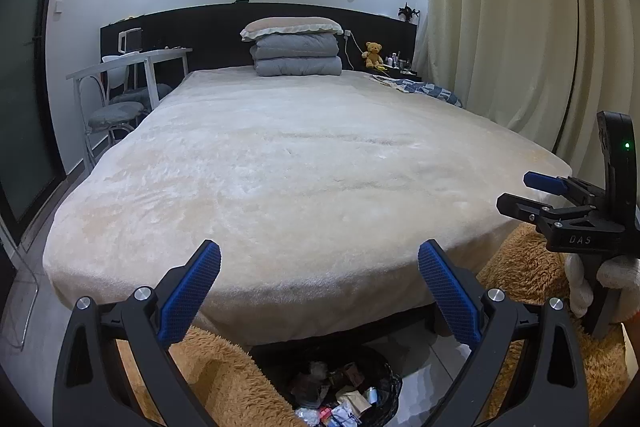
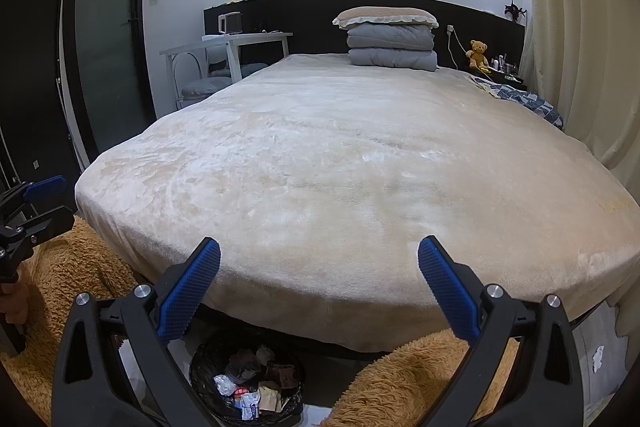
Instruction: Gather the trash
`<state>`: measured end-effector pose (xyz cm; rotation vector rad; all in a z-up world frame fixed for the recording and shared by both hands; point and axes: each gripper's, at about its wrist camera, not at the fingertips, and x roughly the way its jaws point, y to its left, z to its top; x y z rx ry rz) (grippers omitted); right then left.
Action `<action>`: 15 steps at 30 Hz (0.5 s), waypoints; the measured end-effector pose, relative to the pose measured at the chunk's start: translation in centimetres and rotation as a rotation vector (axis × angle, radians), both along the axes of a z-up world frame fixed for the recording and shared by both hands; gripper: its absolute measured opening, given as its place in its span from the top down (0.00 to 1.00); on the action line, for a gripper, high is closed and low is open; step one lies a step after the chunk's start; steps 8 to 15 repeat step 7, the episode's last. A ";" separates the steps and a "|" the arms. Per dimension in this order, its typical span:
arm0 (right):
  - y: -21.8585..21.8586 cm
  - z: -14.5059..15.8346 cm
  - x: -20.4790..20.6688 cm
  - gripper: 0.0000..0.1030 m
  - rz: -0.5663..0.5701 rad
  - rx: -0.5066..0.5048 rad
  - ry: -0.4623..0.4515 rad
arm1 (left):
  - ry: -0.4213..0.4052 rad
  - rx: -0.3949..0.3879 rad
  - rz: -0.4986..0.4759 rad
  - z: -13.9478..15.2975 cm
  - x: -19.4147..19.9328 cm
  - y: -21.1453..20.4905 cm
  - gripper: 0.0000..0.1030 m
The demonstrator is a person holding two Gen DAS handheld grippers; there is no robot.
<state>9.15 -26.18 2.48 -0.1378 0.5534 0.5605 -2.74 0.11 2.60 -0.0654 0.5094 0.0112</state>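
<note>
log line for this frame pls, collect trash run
phase: idle over bin | left gripper: jaws open, empty | right gripper: jaws open, empty | trash bin: on floor at bed foot, holds trash

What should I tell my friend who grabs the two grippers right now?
Left gripper: open, holding nothing, hovering at the foot of the bed.
Right gripper: open, holding nothing, also at the foot.
Round bin with black plastic liner: on the floor below the bed's foot edge, already holding crumpled wrappers and paper scraps.
Bed with cream plush blanket: no trash visible on top.
One small white scrap lies on the floor at the right; possibly left to collect.
</note>
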 end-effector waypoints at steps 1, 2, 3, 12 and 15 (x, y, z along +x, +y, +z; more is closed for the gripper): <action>0.0 0.0 0.0 0.05 0.000 0.000 0.000 | 0.002 -0.002 -0.002 0.0 0.0 0.1 0.07; 0.0 0.0 0.0 0.05 0.000 0.000 -0.001 | 0.003 -0.004 -0.004 -0.1 0.0 0.1 0.07; 0.0 0.0 0.0 0.05 0.001 0.000 -0.001 | 0.004 -0.004 -0.003 -0.1 0.0 0.2 0.07; -0.1 -0.1 0.0 0.05 0.000 0.002 0.001 | 0.004 -0.009 -0.003 0.0 0.1 0.3 0.07; -0.1 -0.1 0.0 0.05 0.000 0.002 0.001 | 0.004 -0.009 -0.003 0.0 0.1 0.3 0.07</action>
